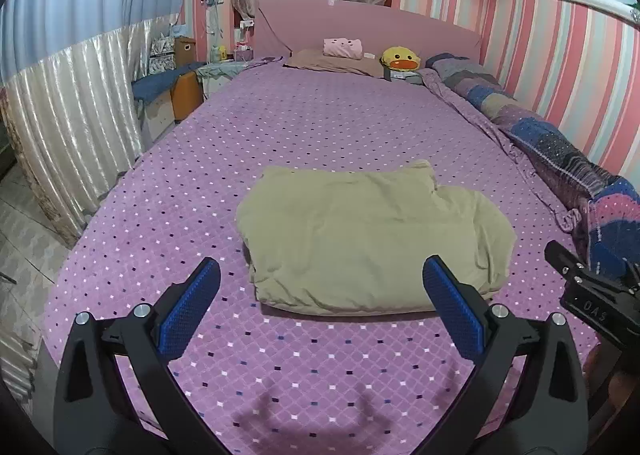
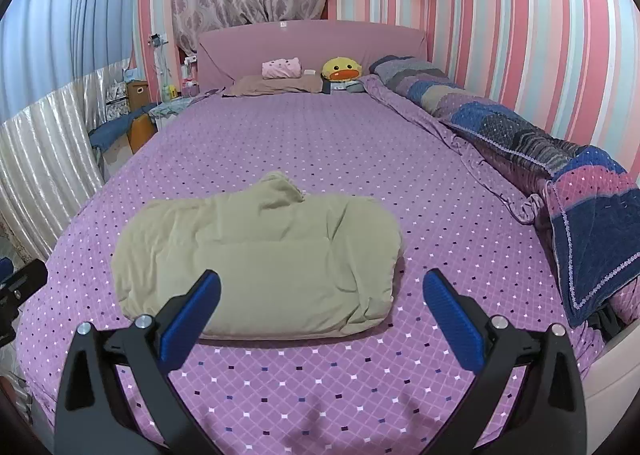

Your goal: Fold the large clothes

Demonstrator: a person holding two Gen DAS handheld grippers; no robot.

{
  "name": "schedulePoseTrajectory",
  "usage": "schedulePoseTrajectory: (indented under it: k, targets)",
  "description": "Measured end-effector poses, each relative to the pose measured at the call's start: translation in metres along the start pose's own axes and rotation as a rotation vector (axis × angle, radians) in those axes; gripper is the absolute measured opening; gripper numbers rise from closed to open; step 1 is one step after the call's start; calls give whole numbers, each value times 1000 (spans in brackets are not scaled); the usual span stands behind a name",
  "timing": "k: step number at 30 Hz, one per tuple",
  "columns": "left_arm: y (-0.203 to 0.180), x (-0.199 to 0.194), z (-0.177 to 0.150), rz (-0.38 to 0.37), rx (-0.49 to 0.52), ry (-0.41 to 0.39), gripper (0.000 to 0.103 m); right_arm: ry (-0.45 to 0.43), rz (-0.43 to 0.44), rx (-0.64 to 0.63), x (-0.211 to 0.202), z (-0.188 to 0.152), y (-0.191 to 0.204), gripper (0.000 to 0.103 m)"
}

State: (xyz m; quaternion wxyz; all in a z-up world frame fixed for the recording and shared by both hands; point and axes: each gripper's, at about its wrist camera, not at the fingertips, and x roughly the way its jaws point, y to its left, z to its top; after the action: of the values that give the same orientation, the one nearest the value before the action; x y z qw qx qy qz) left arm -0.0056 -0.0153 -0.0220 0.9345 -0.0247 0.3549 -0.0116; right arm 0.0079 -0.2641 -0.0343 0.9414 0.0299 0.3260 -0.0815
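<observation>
A: Left wrist view. Left gripper (image 1: pixel 320 287) fingers spread wide, holding nothing, raised above the bedspread (image 1: pixel 168 215) just short of the garment (image 1: pixel 368 239).

B: Garment state?

A: Olive, folded into a thick bundle, lying mid-bed, well short of the duck plush (image 1: pixel 399 59). Likely set there for flat working room.

B: Right wrist view?

A: Right gripper (image 2: pixel 320 295) also wide and empty, over the garment's near right corner. Rolled quilt (image 2: pixel 520 143) lies right of the garment, well apart.

B: Judgement: folding looks nearly done.
</observation>
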Motion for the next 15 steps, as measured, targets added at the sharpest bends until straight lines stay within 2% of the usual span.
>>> schedulePoseTrajectory:
  k: [15]
  targets:
    - [-4, -4, -3, 18, 41, -17, 100, -12, -14, -3, -8, -2, -2, 101]
